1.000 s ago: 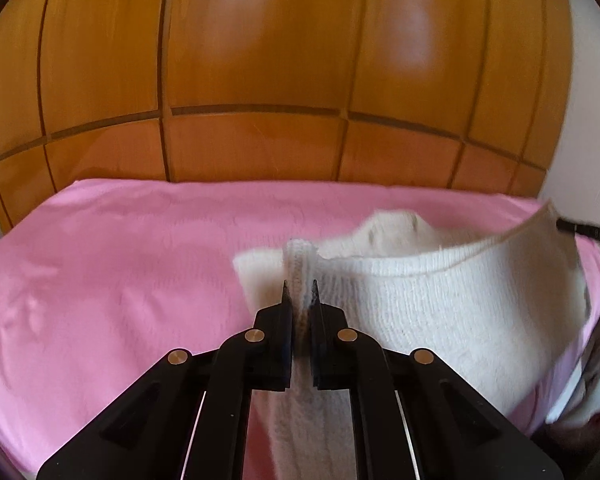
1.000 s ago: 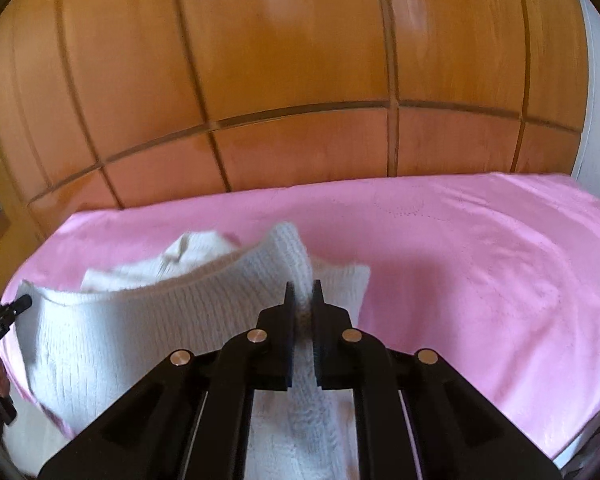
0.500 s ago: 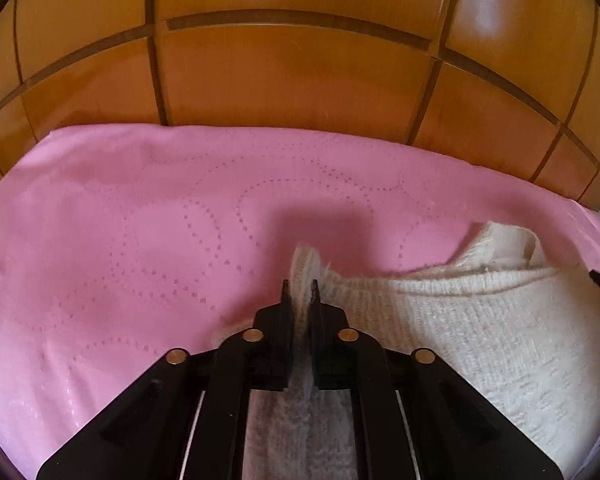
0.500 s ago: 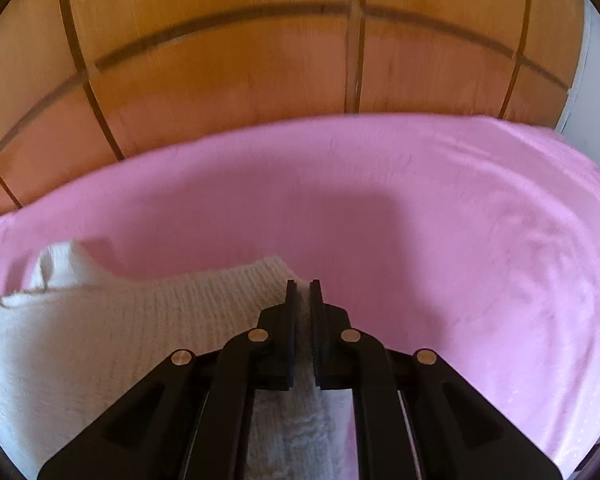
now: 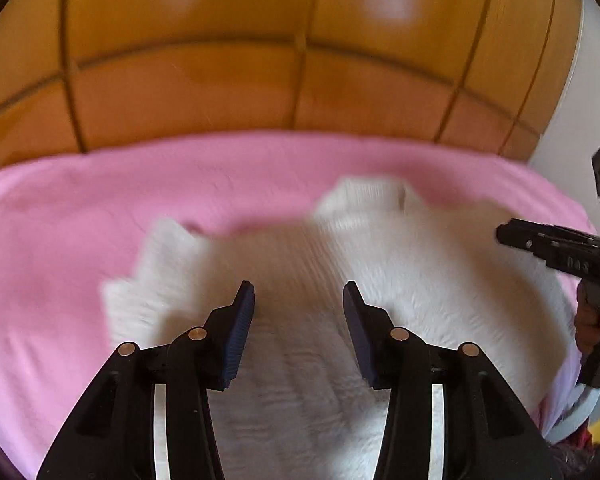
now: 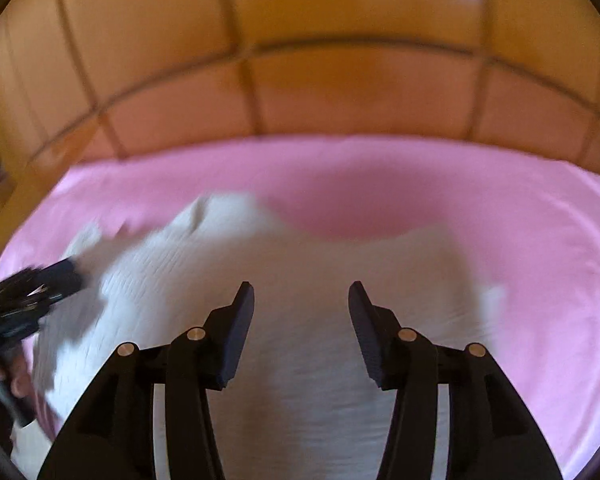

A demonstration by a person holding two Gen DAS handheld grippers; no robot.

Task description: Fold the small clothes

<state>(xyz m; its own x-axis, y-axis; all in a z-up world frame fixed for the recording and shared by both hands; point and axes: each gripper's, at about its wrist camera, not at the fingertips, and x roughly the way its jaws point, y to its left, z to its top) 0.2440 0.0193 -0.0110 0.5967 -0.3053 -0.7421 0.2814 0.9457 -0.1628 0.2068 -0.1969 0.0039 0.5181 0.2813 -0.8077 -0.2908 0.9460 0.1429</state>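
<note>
Cream fuzzy knit garment [image 5: 400, 280] lies flat on the smooth pink bedsheet [image 5: 60, 248], long axis across the bed, neck end toward the glossy wooden headboard [image 5: 180, 80]. Left gripper [image 5: 299, 300] and right gripper [image 6: 301, 300]: jaws just opened, nothing between them, above the knit.

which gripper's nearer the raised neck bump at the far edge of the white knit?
Left, by a narrow margin. The neck bump sits just right of the left gripper axis. From the right gripper it lies further off, far-left. Both open over the white knit, jaws just opened.
</note>
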